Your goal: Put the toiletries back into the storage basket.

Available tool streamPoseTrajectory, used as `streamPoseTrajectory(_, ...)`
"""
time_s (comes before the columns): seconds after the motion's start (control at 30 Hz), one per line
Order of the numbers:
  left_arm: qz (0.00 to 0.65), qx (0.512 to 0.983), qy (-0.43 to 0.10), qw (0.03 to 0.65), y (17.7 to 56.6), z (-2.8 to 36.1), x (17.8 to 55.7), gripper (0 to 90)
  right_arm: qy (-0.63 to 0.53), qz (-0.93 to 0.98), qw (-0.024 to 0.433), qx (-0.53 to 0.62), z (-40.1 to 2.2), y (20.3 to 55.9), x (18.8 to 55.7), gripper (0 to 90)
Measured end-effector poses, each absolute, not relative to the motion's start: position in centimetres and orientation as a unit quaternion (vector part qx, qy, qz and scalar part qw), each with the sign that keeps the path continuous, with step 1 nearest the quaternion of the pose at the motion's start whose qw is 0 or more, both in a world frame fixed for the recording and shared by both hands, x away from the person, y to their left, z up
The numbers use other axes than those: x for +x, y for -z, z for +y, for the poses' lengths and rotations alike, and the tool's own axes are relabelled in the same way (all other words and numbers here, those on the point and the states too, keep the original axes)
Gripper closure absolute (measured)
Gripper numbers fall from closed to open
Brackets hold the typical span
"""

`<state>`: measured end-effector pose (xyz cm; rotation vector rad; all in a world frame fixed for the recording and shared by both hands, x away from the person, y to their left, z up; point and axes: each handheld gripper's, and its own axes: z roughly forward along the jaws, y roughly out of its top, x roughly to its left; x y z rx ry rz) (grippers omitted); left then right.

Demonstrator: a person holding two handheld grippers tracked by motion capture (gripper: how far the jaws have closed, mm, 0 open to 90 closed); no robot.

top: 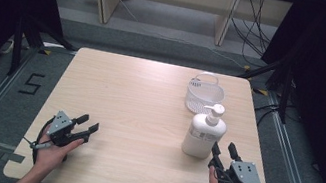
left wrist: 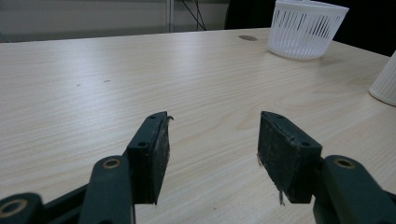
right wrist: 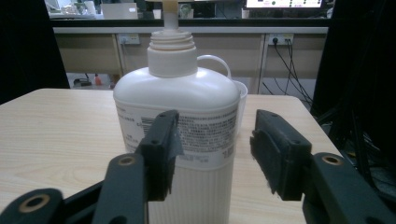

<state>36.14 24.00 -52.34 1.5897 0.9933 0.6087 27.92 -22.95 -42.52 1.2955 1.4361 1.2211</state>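
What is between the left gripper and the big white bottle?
Nothing but bare table. The high view shows plain wood from the left gripper across to the pump bottle.

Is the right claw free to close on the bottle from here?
Probably yes: the right claw stands open just short of the bottle, with nothing between them.

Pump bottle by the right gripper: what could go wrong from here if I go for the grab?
1. The pump bottle stands tall and upright; the right gripper is open beside it and off-centre in the right gripper view, so a jaw could nudge it and tip it.
2. The white basket stands just behind the bottle; a push forward may knock them together.
3. The bottle's smooth, broad body may slip between the pads.
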Motion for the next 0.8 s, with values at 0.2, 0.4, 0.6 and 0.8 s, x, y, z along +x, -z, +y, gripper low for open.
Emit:
streamPoseTrajectory(0.2, 0.419, 0.673, -0.257, 0.553, 52.3, 24.0, 36.1, 42.9, -0.489, 0.568, 0.430, 0.503, -22.6, 42.2, 28.2, 47.0)
streamPoseTrajectory(0.4, 0.422, 0.673, -0.258, 0.550, 52.3, 24.1, 36.0, 42.9, -0.498, 0.564, 0.440, 0.490, -21.8, 41.0, 28.4, 46.8)
streamPoseTrajectory(0.6, 0.422, 0.674, -0.259, 0.549, 52.3, 24.1, 36.0, 42.9, -0.500, 0.567, 0.445, 0.481, -20.7, 40.1, 29.2, 48.0)
streamPoseTrajectory(0.8, 0.423, 0.673, -0.258, 0.550, 52.3, 24.1, 36.0, 42.9, -0.501, 0.567, 0.447, 0.477, -20.5, 39.7, 30.1, 48.3)
